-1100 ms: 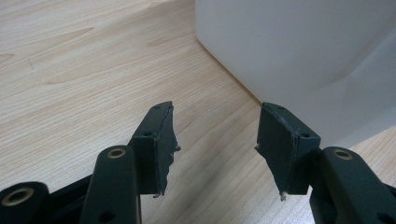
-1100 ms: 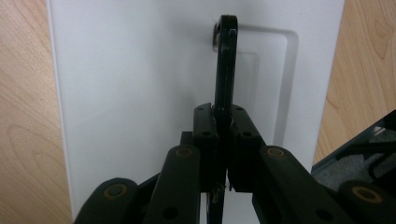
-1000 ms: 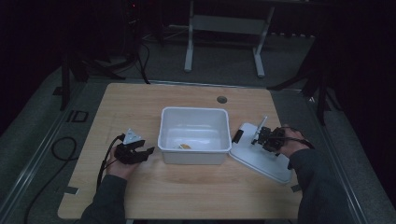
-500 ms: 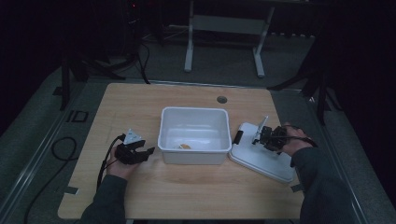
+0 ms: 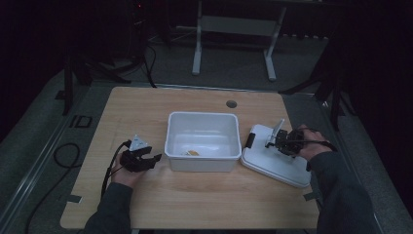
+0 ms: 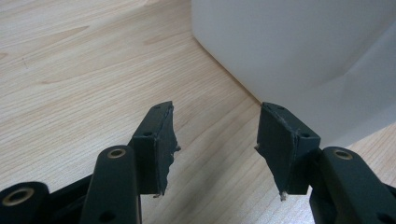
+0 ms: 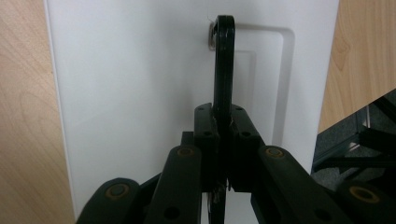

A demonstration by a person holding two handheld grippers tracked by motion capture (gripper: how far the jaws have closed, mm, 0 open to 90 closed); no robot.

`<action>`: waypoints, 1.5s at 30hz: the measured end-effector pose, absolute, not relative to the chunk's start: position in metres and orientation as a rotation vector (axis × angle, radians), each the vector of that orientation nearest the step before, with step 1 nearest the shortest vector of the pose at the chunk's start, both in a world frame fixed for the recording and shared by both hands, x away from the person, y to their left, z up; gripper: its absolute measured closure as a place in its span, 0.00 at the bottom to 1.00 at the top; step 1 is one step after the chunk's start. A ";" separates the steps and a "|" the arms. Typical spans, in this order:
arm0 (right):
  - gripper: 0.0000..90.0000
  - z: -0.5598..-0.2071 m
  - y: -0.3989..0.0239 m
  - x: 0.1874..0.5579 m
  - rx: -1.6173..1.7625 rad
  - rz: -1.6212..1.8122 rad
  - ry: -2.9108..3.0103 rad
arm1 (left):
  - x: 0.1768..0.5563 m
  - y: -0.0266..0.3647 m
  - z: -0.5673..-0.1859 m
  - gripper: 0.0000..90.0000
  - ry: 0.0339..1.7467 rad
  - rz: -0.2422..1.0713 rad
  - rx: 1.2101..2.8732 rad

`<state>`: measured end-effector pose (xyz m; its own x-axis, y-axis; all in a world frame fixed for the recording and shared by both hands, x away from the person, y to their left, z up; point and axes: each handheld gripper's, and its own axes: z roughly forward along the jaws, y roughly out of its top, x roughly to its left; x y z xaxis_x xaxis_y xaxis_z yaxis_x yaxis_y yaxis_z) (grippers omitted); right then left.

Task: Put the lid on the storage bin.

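- The right gripper (image 5: 278,142) is clenching the black handle (image 7: 223,60) of the white lid (image 5: 277,163), its jaws pressing on the handle from both sides in the right gripper view.
- The lid is lying flat on the wooden table (image 5: 204,204), just right of the white plastic bin (image 5: 203,161), near its right wall.
- The left gripper (image 5: 151,160) is resting on the table just left of the bin, its jaws standing released with only bare wood between them.
- In the left gripper view, the bin's white wall (image 6: 299,51) is rising close ahead of the jaws.
- A small orange item (image 5: 193,152) is lying inside the bin, too small to identify.
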<state>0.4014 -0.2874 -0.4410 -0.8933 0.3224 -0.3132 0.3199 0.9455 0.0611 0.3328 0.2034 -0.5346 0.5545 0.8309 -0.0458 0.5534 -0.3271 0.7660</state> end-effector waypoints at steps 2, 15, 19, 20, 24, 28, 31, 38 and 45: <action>0.94 -0.438 -0.288 0.401 0.464 0.015 2.774 | 0.333 0.204 -0.535 0.51 1.111 0.464 2.025; 0.94 -0.422 -0.291 0.396 0.406 0.009 2.759 | 0.333 0.203 -0.535 0.51 1.109 0.457 2.028; 0.94 -0.417 -0.292 0.394 0.395 0.015 2.755 | 0.333 0.203 -0.535 0.51 1.109 0.456 2.029; 0.94 -0.416 -0.293 0.394 0.392 0.015 2.752 | 0.333 0.203 -0.535 0.51 1.109 0.455 2.031; 0.94 -0.411 -0.296 0.392 0.398 0.011 2.752 | 0.333 0.203 -0.535 0.51 1.107 0.454 2.033; 0.94 -0.404 -0.299 0.392 0.391 0.017 2.746 | 0.333 0.202 -0.536 0.51 1.106 0.454 2.035; 0.94 -0.398 -0.300 0.392 0.390 0.023 2.735 | 0.333 0.201 -0.536 0.51 1.105 0.454 2.036; 0.94 -0.388 -0.298 0.392 0.371 0.034 2.725 | 0.333 0.201 -0.536 0.51 1.104 0.454 2.037; 0.94 -0.374 -0.295 0.391 0.340 0.063 2.715 | 0.334 0.201 -0.537 0.51 1.104 0.450 2.043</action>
<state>0.3909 -0.2953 -0.3736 -0.8895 0.2456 -0.3853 0.2276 0.9693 0.0925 0.3337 0.2005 -0.5366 0.5647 0.8241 -0.0453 0.5575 -0.3404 0.7572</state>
